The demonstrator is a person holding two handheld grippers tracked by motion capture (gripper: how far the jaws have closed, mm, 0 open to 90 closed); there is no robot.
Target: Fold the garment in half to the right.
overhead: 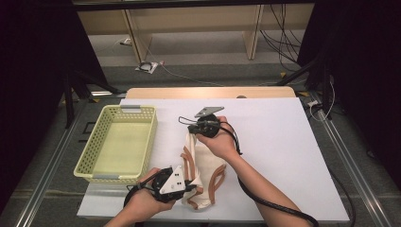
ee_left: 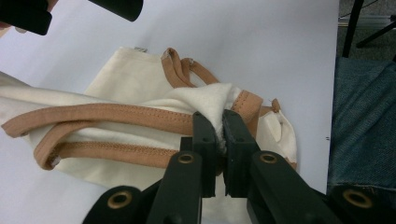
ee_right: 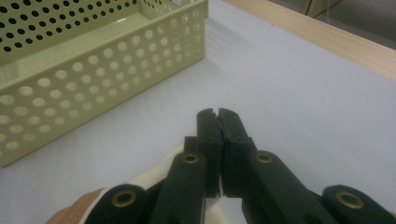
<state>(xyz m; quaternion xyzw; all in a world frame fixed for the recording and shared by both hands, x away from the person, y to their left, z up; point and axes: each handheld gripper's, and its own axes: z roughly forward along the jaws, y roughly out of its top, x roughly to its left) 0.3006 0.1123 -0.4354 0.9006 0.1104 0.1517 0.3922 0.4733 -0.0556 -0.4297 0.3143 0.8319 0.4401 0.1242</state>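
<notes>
A cream cloth bag with brown straps lies crumpled on the white table. At its near end my left gripper is shut on a fold of the cream cloth, beside a brown strap. The pinched fold bulges up between its jaw tips in the left gripper view. My right gripper sits at the bag's far end with its jaws shut. Nothing shows between its tips in the right gripper view; a corner of the bag lies under them.
A pale yellow perforated basket stands empty at the left of the table, close to the right gripper. A wooden edge runs along the table's far side. Black cables trail from both grippers. The person's denim-clad leg is by the table's near edge.
</notes>
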